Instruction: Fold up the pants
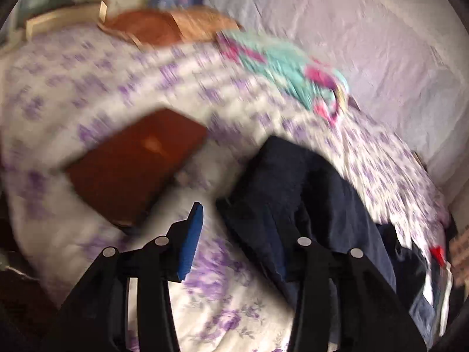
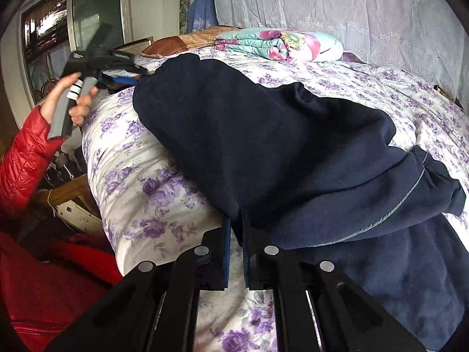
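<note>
The pants (image 2: 263,135) lie across the near part of the bed (image 2: 140,187), reaching its left edge. A folded quilt (image 2: 278,44) sits behind them near the bed's far edge, with a pillow (image 2: 176,44) to its left.

place: home bedroom | bed (image 2: 152,176): purple-flowered cover fills the room | quilt (image 2: 278,44): folded, floral, at the far side | cushion (image 2: 167,47): brown, beside it | curtain (image 2: 337,6): pale lace along the wall | window (image 2: 73,29): at the left | pants (image 2: 263,146): dark, lying on the bed
</note>
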`<state>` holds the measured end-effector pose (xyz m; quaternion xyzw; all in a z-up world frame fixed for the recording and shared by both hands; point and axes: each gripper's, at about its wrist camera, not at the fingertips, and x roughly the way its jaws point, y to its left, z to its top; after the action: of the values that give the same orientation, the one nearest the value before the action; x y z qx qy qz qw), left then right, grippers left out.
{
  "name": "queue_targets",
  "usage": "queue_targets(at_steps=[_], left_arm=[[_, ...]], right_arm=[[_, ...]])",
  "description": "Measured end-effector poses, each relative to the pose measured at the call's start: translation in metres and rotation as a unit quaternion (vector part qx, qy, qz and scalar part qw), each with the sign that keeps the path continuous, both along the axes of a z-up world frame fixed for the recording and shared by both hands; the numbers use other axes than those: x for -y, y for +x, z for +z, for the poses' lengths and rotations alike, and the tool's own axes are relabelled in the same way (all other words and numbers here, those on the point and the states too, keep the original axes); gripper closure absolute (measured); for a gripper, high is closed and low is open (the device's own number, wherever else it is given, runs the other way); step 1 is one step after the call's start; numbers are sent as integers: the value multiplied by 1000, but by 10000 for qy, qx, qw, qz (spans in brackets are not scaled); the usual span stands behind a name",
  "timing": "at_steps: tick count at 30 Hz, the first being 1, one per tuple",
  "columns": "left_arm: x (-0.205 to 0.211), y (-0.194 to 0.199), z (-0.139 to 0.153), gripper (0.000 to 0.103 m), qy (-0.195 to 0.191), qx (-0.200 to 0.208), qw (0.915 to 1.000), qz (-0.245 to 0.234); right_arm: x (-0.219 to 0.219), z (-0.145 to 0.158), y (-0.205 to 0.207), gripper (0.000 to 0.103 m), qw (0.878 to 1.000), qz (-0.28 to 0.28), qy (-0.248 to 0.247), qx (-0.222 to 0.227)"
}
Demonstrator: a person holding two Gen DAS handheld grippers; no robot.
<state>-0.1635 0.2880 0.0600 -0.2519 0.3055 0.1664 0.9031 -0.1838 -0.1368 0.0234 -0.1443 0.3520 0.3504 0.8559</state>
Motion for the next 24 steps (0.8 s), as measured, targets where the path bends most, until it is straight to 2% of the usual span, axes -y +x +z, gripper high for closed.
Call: queue_targets(at_steps=[1,3,6,8,10,11,12,13,14,16,17,20,22,24], left_arm=[[3,-10,11,62,107,212,9996,132],[16,-22,30,60,251,498,9984,8],[71,-3,41,43,778,268,9909,-1064],[123,18,31,22,1527,-19,9712,-1831],[168,32,8,12,2445,-241,9457,-2129],[184,41,-11,8,2763,-417,9346,-2201],[192,47,-25,8,2869,-564,9293,-2257],[199,56,-51,4,2991,-784,9248,-2215],[204,57,-52,4,3126,-911,9204,-2163],[201,51,-46,4,3121,-627,9239,-2123],[199,53,-49,4,3044,-709,9254,-2145],[196,54,-52,4,2968,-685,9273,-2174],[200,51,-53,4,3033,-685,9253,-2173],[202,54,-53,4,3020,-674,9255,-2186]], right_arm=[[0,-1,-1,95,10000,-16,13,34],[0,-4,-2,94,10000,-50,52,52],[4,-5,3,94,9996,-119,224,-75],[6,-4,5,94,9992,-162,326,-190],[9,1,5,89,9985,-172,391,-328],[14,7,6,87,9978,-162,465,-433],[20,16,8,78,9971,-207,557,-469],[29,28,10,66,9964,-355,656,-397],[41,45,15,58,9949,-611,758,-254],[64,73,39,32,9864,-1369,907,-65],[73,81,54,28,9803,-1733,946,-67],[86,83,125,27,9593,-2720,684,-339],[83,64,180,27,9444,-3203,218,-712],[80,44,215,27,9295,-3556,-127,-971]])
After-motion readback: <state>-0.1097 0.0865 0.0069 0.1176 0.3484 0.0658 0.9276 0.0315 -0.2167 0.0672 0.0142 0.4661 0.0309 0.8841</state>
